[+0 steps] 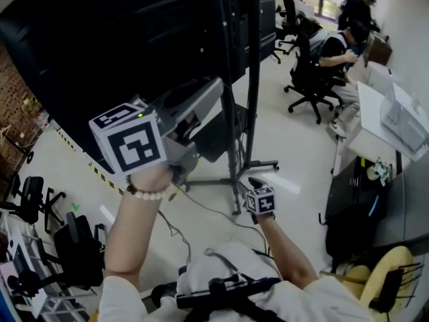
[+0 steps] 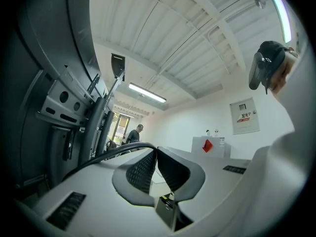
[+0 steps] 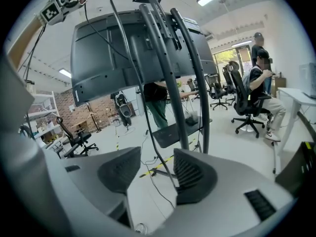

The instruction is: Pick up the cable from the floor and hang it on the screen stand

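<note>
**Cable pinched at the back of the screen**

The left gripper view shows what the head view cannot: the left gripper (image 2: 157,154) is clenched on the black cable (image 2: 106,155), which arcs out of the closed tips toward the stand (image 2: 94,127) brackets at the left. In the head view this gripper is raised against the rear of the screen (image 1: 100,39).

The right gripper view shows the right gripper (image 3: 155,164) released, jaws apart. The cable drops thin from above, past the screen, and runs between the jaws in that view. Whether it touches a pad cannot be told.

The floor (image 1: 295,133) is pale and glossy, with striped tape (image 1: 100,174) under the screen. A brick wall (image 3: 94,107) stands beyond.

The stand's feet spread just ahead of the right gripper. Office chairs (image 1: 27,200) crowd the left. People (image 1: 338,49) sit well off at the right, by a white tabletop (image 1: 372,109). Open floor lies between.
</note>
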Demonstrator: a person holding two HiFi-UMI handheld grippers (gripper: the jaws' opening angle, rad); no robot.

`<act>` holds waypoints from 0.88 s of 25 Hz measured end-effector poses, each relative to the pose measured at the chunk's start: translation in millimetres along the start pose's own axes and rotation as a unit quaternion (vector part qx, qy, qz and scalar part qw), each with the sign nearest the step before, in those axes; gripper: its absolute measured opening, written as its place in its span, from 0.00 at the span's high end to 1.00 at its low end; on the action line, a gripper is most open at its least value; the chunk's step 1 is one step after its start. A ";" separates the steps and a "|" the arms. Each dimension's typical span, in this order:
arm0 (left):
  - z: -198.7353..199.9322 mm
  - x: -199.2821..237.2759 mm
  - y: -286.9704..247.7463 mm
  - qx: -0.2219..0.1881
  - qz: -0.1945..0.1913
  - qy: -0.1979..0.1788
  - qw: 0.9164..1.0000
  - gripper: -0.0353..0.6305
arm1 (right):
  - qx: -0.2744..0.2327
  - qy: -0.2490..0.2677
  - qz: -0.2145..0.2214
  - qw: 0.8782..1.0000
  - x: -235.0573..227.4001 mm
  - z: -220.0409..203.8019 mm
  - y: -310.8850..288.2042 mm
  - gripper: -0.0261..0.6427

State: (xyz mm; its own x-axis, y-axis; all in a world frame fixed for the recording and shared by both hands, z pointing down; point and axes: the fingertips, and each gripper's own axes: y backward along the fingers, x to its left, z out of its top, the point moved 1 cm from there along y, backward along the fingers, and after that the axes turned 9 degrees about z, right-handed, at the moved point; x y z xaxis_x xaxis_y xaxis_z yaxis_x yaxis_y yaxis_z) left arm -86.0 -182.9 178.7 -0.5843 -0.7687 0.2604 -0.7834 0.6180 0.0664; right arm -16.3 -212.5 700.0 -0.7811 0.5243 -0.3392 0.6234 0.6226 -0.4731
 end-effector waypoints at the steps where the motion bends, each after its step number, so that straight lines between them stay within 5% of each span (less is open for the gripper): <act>1: 2.7 -2.0 -0.2 0.000 -0.001 -0.004 1.000 0.92 | 0.002 0.000 0.000 1.000 0.2 -4.0 0.1 0.62; 22: 24.6 -29.2 2.0 -0.019 -0.043 0.020 0.999 0.92 | 0.024 0.059 0.020 0.998 18.7 0.0 -4.5 0.67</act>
State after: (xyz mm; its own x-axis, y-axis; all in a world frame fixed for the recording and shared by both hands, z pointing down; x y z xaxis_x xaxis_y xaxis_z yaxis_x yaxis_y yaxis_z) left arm -75.8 -163.3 147.5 -0.5064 -0.8121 0.2900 -0.8211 0.5569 0.1256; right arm -33.7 -205.5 695.8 -0.7441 0.6147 -0.2616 0.6493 0.5733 -0.4997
